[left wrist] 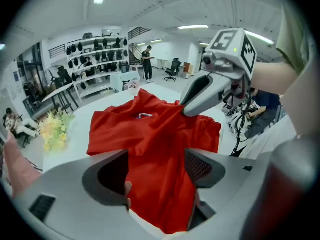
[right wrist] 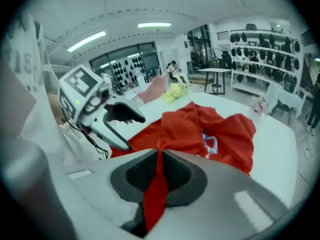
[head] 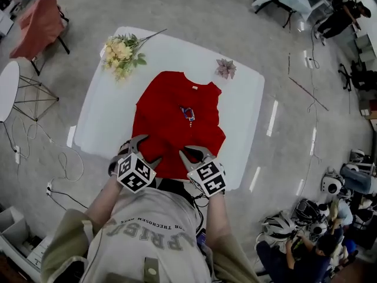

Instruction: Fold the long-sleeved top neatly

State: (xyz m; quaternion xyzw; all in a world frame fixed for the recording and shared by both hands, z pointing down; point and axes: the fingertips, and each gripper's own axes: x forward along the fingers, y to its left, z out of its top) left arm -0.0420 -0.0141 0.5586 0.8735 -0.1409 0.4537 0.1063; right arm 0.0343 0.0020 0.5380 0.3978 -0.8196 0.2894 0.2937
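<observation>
Long-sleeved top [head: 174,122], red, is lying on the white table [head: 103,119], collar pointing away from the person and the hem at the near edge. A small blue-and-red print [head: 188,113] is showing on the chest. The fabric is looking rumpled, bunching along the person's right side.

Right gripper [right wrist: 159,156] is clenching a fold of the red top. In the right gripper view a strip of red cloth is running down between the closed jaws, and the cloth is rising from the table into them.

Left gripper [left wrist: 156,169] is released, its jaws standing wide apart. In the left gripper view the red cloth is sitting in the gap between them, with neither pad pressing on it. A fingertip is showing by the left jaw.

Both grippers are hovering at the near hem, side by side, just apart, and pointing down toward the cloth.

Yellow flowers [head: 121,55] are lying at the far left corner of the table. A pink flower [head: 225,68] is sitting near the far right, just beside the top's shoulder.
</observation>
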